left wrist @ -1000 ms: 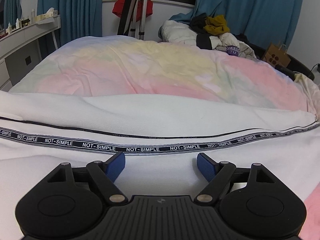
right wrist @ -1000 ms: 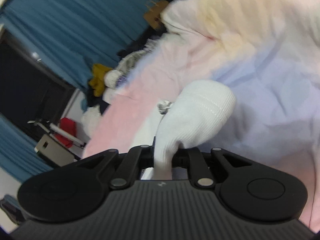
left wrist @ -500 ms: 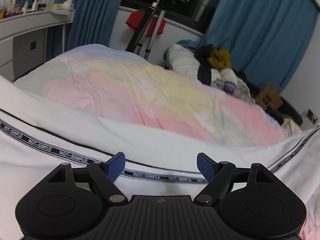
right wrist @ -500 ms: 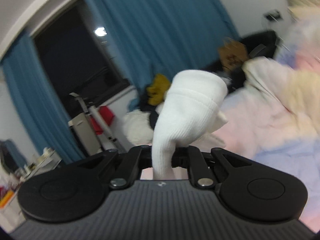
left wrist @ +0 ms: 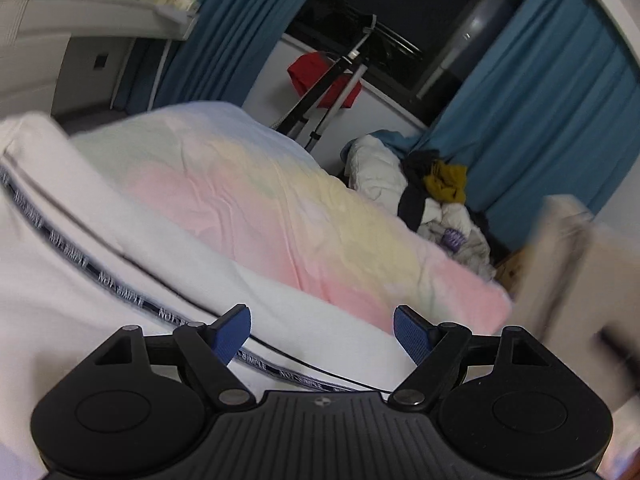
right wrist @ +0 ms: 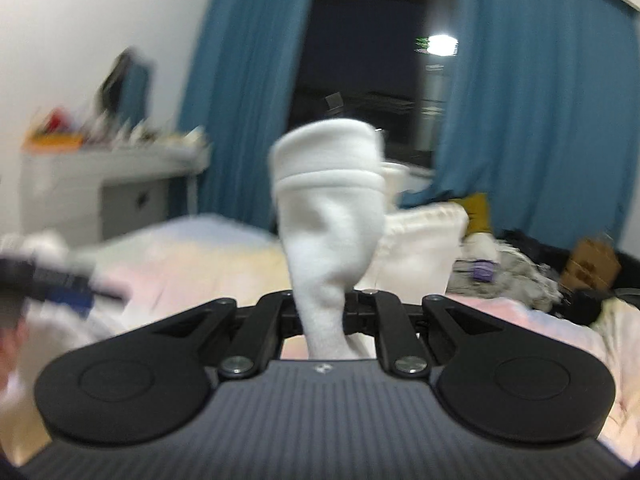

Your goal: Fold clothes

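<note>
1. Right wrist view: the right gripper (right wrist: 326, 312) has its fingers clenched on a white ribbed sleeve (right wrist: 330, 216), whose cuffed end stands up above them, lifted clear of the bed (right wrist: 200, 256).
2. Left wrist view: the left gripper (left wrist: 322, 330) hovers with its blue fingers (left wrist: 232, 332) spread wide, released, just above the white garment (left wrist: 60, 300), which lies across the bed's near edge.
3. Soft, light knit — it will likely sag and drape, so a hemmed or cuffed edge looks like the safest hold; the taped seam (left wrist: 100, 276) marks a firmer line.
4. No container is in use — only a brown paper bag (right wrist: 592, 264) beside a clothes pile (left wrist: 440, 196), contents unseen.
</note>
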{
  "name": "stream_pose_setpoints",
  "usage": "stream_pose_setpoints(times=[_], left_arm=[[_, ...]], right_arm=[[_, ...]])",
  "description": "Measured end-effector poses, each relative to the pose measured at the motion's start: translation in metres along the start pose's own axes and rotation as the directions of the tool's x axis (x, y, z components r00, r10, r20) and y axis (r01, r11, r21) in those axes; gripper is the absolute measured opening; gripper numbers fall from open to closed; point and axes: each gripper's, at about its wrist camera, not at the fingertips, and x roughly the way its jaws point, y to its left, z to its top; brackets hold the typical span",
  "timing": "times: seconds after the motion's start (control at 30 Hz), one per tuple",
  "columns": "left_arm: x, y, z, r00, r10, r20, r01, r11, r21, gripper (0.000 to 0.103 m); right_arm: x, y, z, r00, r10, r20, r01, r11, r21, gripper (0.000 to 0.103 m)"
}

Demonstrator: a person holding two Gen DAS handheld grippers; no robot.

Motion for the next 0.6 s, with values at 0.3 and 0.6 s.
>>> stream_pose_setpoints(times=[0.3, 0.6], left_arm=[[0.012, 0.009, -0.012, 0.994, 0.044, -0.100, -0.043, 0.999, 0.012, 0.081], [0.034, 0.001, -0.022, 0.989, 0.067, -0.134, -0.056, 0.995, 0.082, 0.081]], right_arm=[[0.031, 0.113, -0.092, 0.951, 0.134, -0.279, -0.208, 0.944, -0.257, 0.012], [0.030, 0.111, -0.095, 0.949, 0.153, -0.276, -0.217, 0.951, -0.218, 0.015]])
